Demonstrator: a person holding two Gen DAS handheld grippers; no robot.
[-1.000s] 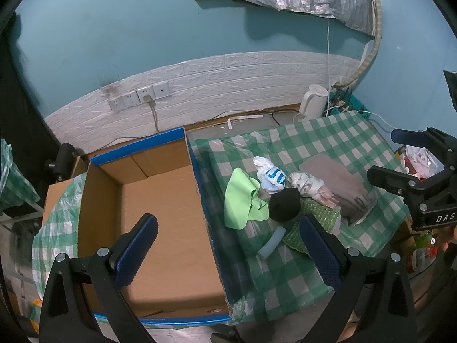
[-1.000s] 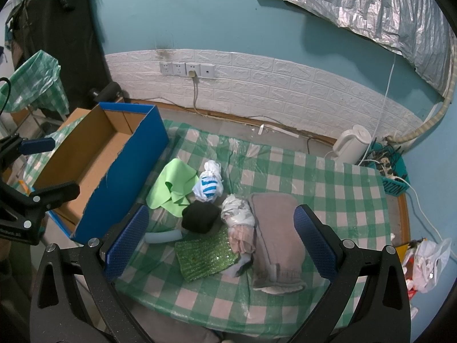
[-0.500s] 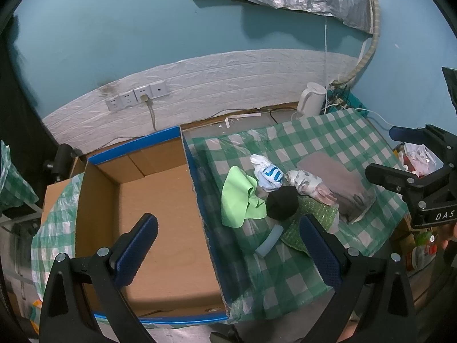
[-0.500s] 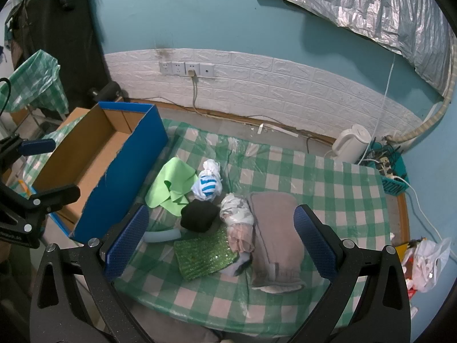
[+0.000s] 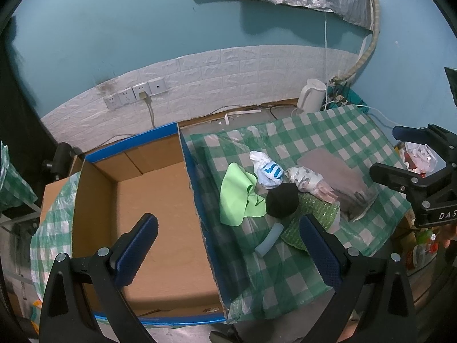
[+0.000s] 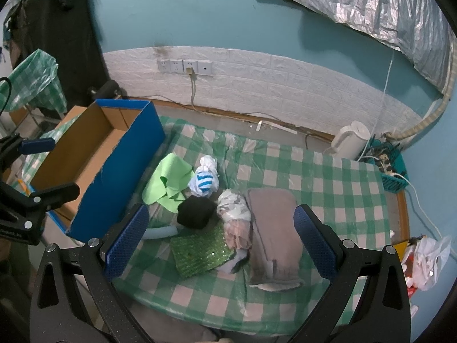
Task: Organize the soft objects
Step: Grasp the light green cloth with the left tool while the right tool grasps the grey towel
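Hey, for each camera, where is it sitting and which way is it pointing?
Left wrist: on the left gripper, high, looking down at the cardboard box and soft pile; own open jaws show, right gripper at the edge.
Right wrist: on the right gripper, above the checked tablecloth; open jaws show, left gripper at the edge.
Shared: box, black bundle, kettle.

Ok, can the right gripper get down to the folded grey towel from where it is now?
Probably yes. The right gripper hangs open above the table, and the towel lies on top with nothing over it; only the plastic-wrapped bundle sits against its left edge.
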